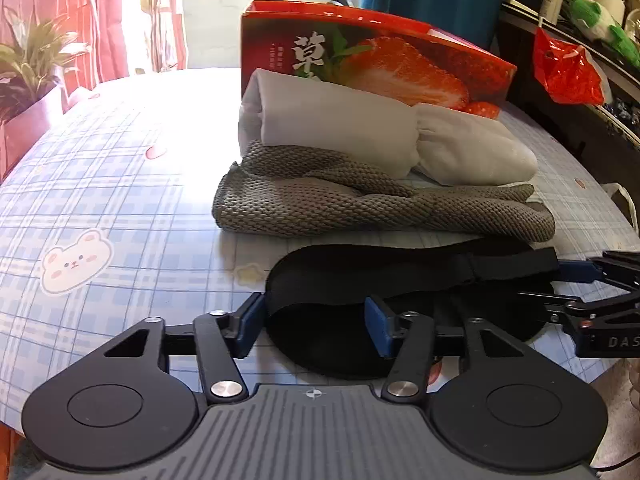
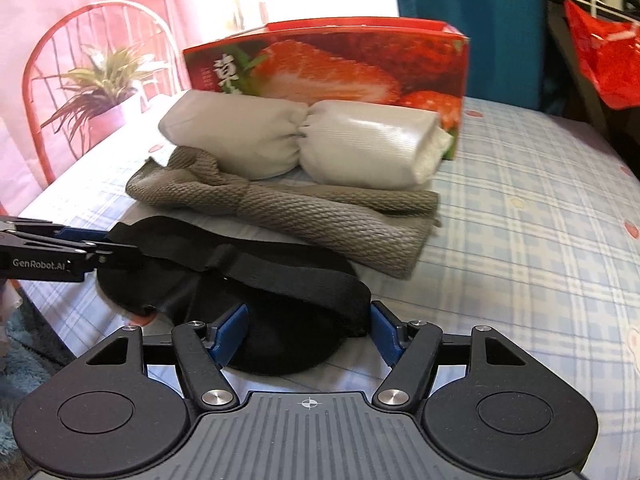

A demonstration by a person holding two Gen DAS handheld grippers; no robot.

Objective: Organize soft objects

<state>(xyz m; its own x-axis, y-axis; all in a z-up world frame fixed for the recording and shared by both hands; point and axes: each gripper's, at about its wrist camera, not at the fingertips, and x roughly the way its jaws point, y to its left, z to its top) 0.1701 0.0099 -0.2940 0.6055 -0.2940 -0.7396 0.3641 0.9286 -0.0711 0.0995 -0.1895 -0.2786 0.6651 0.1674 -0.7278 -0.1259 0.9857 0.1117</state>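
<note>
- Left claw (image 1: 316,326) angled downward, jaws parted, apparently not pinching anything
- Right claw (image 2: 308,330) angled downward, jaws parted wide
- The two claws sit close, side by side

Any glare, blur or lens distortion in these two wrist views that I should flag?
Left wrist: window glare washes out the tablecloth at upper left; fisheye bends the table edge. Right wrist: bright window at the top, knitted grey cloth slightly soft, strawberry box readable.
</note>
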